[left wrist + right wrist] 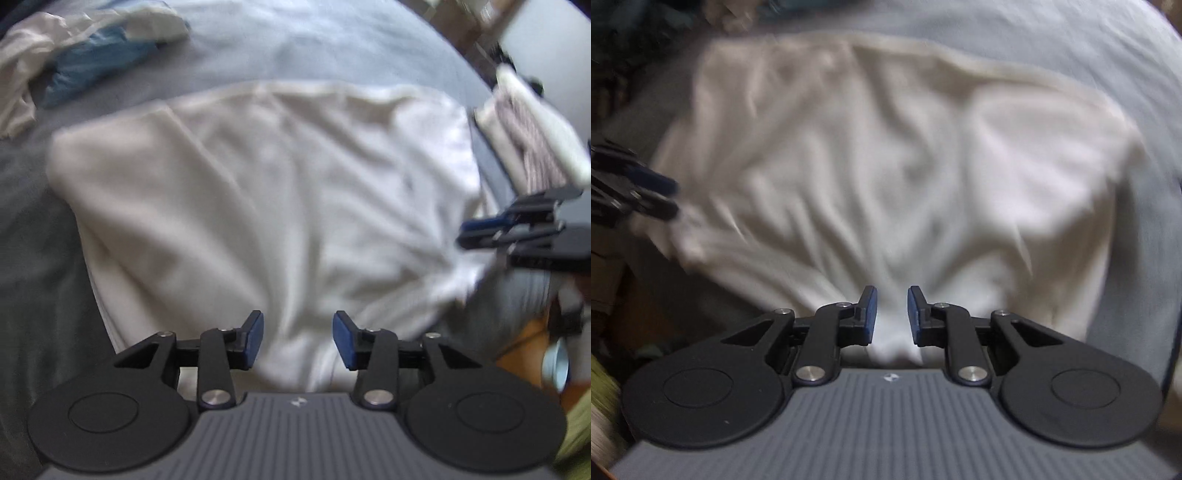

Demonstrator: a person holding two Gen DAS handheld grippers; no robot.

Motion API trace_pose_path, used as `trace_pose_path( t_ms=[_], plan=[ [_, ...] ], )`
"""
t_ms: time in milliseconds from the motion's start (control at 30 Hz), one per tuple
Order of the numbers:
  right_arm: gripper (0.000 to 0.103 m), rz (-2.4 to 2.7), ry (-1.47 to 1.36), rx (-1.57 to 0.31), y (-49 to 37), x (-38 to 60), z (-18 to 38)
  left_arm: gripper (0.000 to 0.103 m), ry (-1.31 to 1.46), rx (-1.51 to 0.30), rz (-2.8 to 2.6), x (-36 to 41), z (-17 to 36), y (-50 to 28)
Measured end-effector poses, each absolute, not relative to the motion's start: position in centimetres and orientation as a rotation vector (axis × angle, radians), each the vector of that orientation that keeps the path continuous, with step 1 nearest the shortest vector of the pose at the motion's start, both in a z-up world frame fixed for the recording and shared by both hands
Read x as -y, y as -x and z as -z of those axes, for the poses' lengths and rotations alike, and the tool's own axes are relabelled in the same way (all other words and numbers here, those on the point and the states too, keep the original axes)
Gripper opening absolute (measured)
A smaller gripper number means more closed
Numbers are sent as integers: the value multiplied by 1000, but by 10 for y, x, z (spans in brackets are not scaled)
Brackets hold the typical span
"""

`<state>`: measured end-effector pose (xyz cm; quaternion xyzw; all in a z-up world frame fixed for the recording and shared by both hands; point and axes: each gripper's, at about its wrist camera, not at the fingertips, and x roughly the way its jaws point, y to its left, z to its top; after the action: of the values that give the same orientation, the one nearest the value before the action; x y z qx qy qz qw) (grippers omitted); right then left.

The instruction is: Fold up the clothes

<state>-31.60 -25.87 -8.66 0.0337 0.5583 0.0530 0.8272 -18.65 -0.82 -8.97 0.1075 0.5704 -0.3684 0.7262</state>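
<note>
Shirt point(280, 206): white, spread wrinkled on blue bed point(332, 48) | left claw point(298, 339): parted, empty, above near hem | right claw point(892, 315): narrow gap, empty, over hem | 2 claws apart

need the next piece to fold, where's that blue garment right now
In the left wrist view the blue garment lies crumpled at the top left on the bed sheet, beyond the spread white shirt.

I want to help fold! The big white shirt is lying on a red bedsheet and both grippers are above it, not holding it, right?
Not red: the bedsheet is light blue, as the left wrist view shows. The white shirt does lie there, unheld, below the left gripper and right gripper.
</note>
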Motion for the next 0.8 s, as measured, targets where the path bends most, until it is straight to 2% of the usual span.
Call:
trace_pose_path(
  t_ms=[100, 233, 367, 567, 800],
  plan=[
    [17, -162, -40, -1134, 293, 254, 93, 44, -229, -1261, 689, 16, 98, 167],
    [17, -147, 11, -1250, 301, 269, 133, 41, -292, -1373, 497, -6, 119, 152],
    [17, -233, 1, -1259, 309, 286, 118, 42, -200, -1317, 456, -18, 83, 140],
    [18, -334, -42, -1046, 250, 279, 94, 46, -84, -1182, 373, -14, 59, 91],
    [18, -397, 102, -903, 189, 244, 99, 47, -161, -1135, 265, -16, 82, 21]
  ],
)
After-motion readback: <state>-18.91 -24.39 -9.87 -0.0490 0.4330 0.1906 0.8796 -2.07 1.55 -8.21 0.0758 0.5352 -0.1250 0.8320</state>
